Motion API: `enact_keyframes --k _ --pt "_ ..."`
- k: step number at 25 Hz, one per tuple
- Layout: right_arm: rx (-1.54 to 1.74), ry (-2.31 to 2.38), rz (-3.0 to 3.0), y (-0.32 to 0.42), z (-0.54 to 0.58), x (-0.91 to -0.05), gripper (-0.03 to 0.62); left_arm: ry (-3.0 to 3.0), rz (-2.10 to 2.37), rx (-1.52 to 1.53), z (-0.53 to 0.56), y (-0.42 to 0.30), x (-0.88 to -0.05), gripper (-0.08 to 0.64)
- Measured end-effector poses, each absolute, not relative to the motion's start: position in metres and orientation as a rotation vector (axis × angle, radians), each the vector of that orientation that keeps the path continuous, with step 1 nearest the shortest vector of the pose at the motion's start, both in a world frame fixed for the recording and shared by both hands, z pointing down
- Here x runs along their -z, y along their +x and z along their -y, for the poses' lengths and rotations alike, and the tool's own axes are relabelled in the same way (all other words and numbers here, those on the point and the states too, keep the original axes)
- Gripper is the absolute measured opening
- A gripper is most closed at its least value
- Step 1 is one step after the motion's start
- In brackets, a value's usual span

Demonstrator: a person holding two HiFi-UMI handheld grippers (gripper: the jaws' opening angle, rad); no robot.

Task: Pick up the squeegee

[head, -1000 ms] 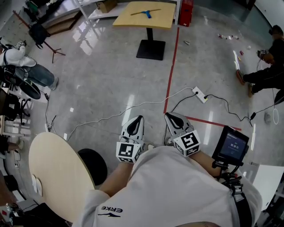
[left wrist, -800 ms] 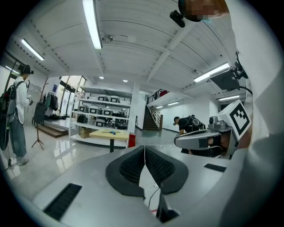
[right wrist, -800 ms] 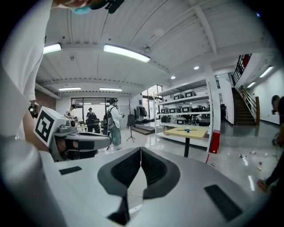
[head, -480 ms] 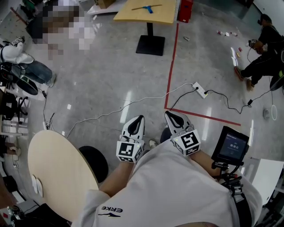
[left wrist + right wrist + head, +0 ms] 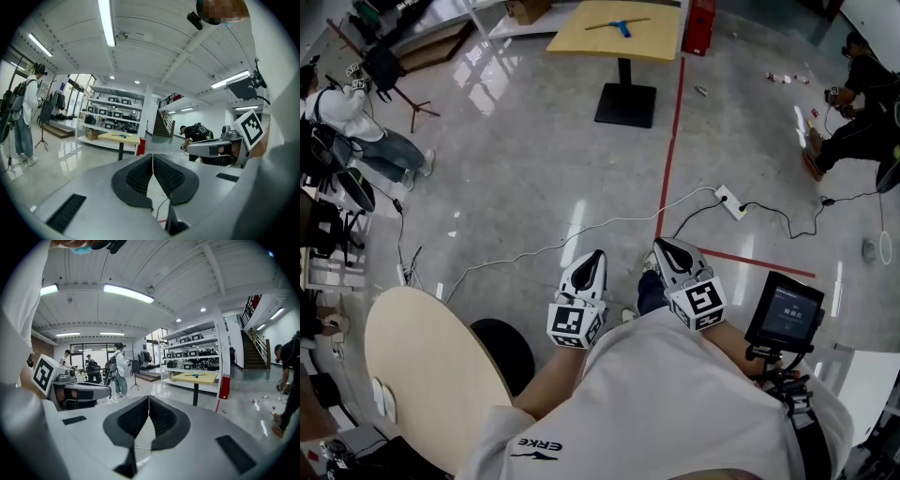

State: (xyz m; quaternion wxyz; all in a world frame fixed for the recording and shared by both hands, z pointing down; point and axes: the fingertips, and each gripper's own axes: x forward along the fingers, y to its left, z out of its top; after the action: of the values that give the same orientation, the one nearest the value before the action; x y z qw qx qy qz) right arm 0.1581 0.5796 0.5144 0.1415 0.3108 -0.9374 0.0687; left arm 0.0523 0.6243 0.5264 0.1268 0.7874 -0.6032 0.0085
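Note:
The squeegee (image 5: 616, 24), blue-headed with a thin handle, lies on a square yellow table (image 5: 652, 42) far across the floor, at the top of the head view. It shows small on that table in the left gripper view (image 5: 121, 135) and the right gripper view (image 5: 196, 375). My left gripper (image 5: 594, 257) and right gripper (image 5: 662, 247) are held side by side close to my chest, both pointing forward, far from the table. Both have their jaws shut with nothing between them.
A red tape line (image 5: 669, 155) runs across the grey floor toward the table. A white cable with a power strip (image 5: 730, 202) lies just ahead. A round beige table (image 5: 422, 375) is at my left, a screen on a stand (image 5: 785, 311) at my right. People stand left and crouch right.
The view has shifted a little: the yellow table and the floor markings sit slightly lower and to the right. Both grippers keep their place at my chest, still shut.

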Motion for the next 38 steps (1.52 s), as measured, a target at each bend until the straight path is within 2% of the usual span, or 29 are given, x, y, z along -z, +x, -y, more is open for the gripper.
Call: enact_keyframes --k 7,15,29,38 --pt "-0.204 0.945 2.705 0.153 -0.57 -0.505 0.005 2.299 1.756 -0.018 -0.615 0.04 -0.513 0.009" --pt "-0.234 0.942 2.741 0.147 -0.431 -0.506 0.005 2.301 1.772 -0.061 -0.477 0.037 -0.511 0.009" --pt "-0.246 0.925 2.737 0.164 -0.327 -0.507 0.005 2.291 1.776 -0.06 -0.376 0.053 -0.509 0.009" --pt "-0.269 0.99 2.722 0.136 -0.275 -0.509 0.005 2.348 1.69 -0.035 -0.321 0.027 -0.509 0.009"
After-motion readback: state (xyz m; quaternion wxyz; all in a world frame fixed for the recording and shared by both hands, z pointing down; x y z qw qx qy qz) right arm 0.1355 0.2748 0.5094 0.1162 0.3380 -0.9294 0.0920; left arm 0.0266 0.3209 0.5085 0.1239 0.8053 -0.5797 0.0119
